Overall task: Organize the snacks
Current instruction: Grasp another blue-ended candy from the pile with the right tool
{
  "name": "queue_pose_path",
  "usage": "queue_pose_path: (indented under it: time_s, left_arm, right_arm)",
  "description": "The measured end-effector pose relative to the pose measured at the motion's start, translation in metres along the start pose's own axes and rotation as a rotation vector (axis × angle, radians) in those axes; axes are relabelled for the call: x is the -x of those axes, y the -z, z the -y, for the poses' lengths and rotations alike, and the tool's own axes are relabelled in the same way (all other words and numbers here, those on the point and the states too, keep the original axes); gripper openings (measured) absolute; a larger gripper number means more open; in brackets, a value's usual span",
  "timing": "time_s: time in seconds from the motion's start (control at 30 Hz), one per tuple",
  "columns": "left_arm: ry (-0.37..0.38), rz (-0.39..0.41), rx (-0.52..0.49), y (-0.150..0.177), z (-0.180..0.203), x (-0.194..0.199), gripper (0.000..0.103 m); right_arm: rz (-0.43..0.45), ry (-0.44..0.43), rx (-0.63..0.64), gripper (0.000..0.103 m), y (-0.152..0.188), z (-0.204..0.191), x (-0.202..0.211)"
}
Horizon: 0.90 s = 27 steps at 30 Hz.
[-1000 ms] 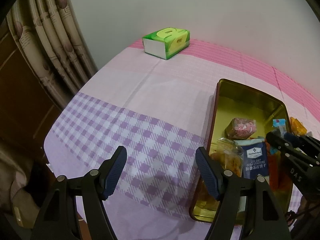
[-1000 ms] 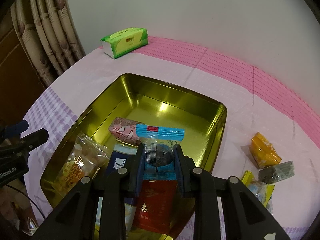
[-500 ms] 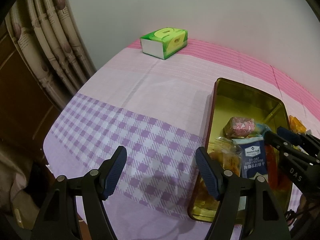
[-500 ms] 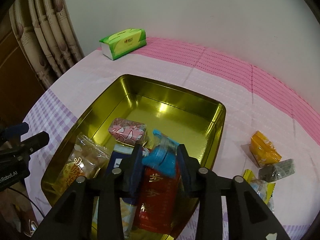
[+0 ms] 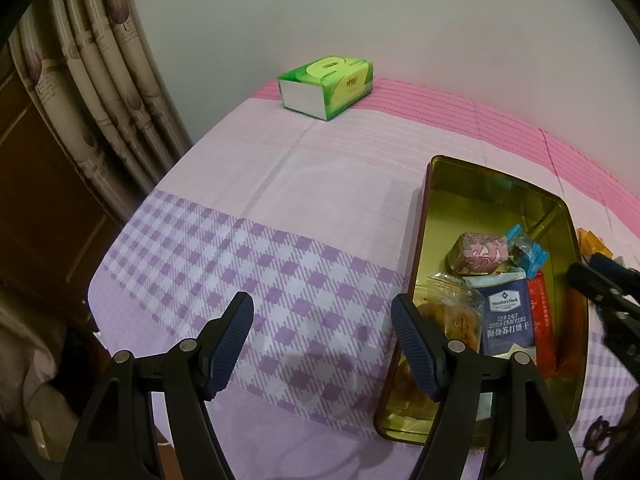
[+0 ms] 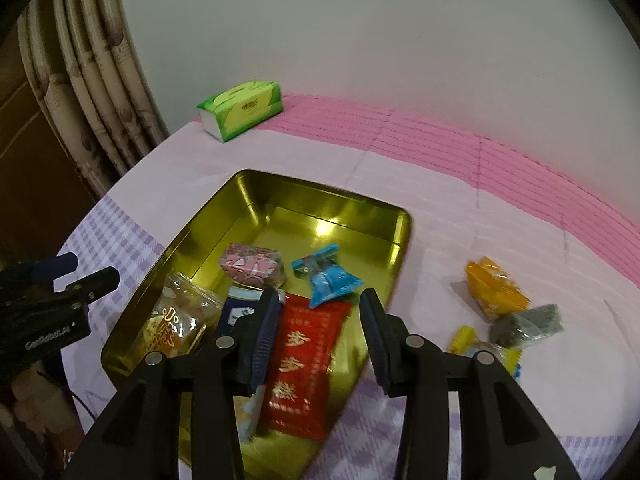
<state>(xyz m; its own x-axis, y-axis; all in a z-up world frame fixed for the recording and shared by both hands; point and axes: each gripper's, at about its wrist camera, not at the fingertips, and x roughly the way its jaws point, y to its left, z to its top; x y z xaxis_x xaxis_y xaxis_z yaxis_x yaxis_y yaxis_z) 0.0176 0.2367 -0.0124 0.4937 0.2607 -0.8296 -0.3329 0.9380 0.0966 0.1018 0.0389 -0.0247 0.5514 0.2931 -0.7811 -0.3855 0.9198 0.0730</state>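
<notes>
A gold tin [image 6: 403, 225] [image 5: 494, 178] on the table holds several snacks: a blue-wrapped cookie [image 6: 329, 278] [image 5: 527, 251], a pink pack [image 6: 253, 267], a red pack [image 6: 306, 364], a navy cracker pack [image 5: 507, 316] and a clear bag of biscuits [image 6: 176, 320]. My right gripper [image 6: 319, 322] hovers above the tin with its jaws opening; nothing is between them, and the blue cookie lies just beyond its fingertips. My left gripper [image 5: 322, 340] hangs open and empty over the checked cloth, left of the tin.
Loose snacks lie on the cloth right of the tin: an orange pack [image 6: 496, 290], a grey pack [image 6: 528, 322] and a yellow one [image 6: 464, 338]. A green tissue box [image 6: 240, 110] [image 5: 326, 88] stands at the back by the wall. Curtains [image 5: 104, 92] hang at the left.
My right gripper let go of the blue-wrapped cookie, which now lies in the tin, and drew back and up. The left gripper stayed put.
</notes>
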Motion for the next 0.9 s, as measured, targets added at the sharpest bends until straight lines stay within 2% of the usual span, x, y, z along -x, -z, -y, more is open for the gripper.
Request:
queue_pose_path:
  time_s: [0.27, 0.43, 0.6, 0.9]
  left_arm:
    - [-0.008, 0.006, -0.007, 0.000, 0.001, 0.002, 0.072]
    - [-0.012, 0.008, -0.012, 0.001, 0.002, 0.002, 0.072]
    - [0.009, 0.001, -0.005, 0.000, 0.002, 0.001, 0.072]
    - [0.000, 0.022, -0.040, 0.000, 0.008, 0.004, 0.072]
  right_arm:
    - [0.004, 0.097, -0.045, 0.041, 0.019, 0.049, 0.028]
    - [-0.039, 0.168, -0.081, 0.042, 0.041, 0.091, 0.036]
    - [-0.092, 0.180, -0.109, 0.042, 0.061, 0.118, 0.035]
    - [-0.133, 0.162, -0.091, 0.042, 0.074, 0.125, 0.019]
